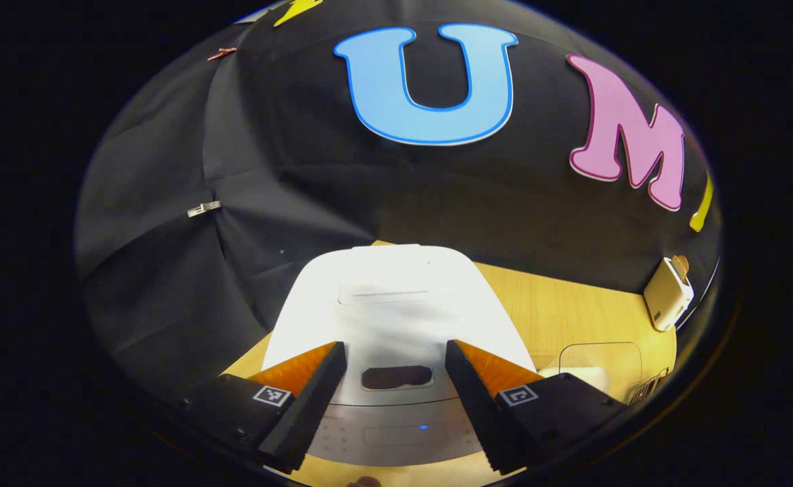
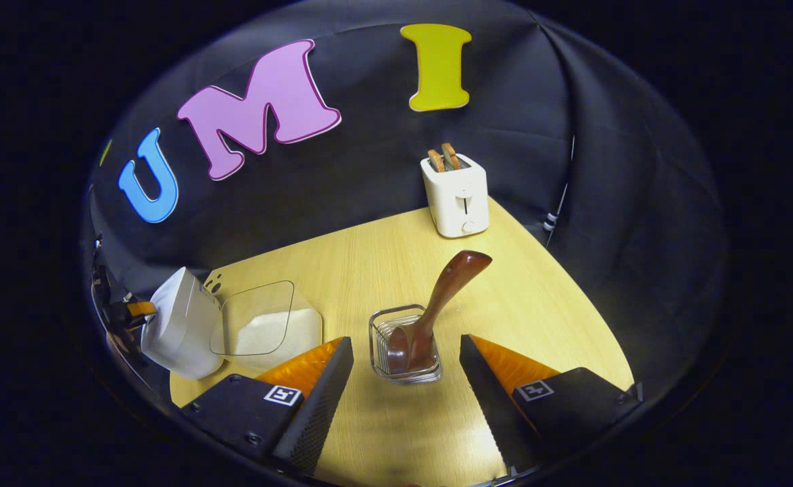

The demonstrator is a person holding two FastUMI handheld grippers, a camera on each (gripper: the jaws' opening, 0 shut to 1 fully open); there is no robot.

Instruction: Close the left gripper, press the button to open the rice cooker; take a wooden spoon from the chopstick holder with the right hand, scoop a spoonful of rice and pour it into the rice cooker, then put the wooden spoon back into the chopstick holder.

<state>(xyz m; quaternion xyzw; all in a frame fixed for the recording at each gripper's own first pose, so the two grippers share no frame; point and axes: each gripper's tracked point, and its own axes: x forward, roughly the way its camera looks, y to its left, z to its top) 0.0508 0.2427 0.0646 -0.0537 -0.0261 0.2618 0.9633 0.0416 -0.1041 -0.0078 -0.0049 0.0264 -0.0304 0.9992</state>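
The white rice cooker (image 1: pixel 396 304) sits with its lid down just beyond my left gripper (image 1: pixel 396 358), which stands open above its front edge, the dark oval button (image 1: pixel 396 377) between the fingers. In the right gripper view the cooker (image 2: pixel 180 331) is at the far left. My right gripper (image 2: pixel 406 355) is open, and the clear chopstick holder (image 2: pixel 404 352) stands between its fingers. A dark wooden spoon (image 2: pixel 440 297) rests bowl-down in the holder, handle leaning up to the right. A clear container of white rice (image 2: pixel 268 331) sits beside the cooker.
A white toaster (image 2: pixel 457 193) with bread in it stands at the back of the wooden table (image 2: pixel 369 270); in the left gripper view the toaster (image 1: pixel 668 292) is at the far right. The clear rice container (image 1: pixel 599 362) sits right of the cooker. Black cloth walls surround the table.
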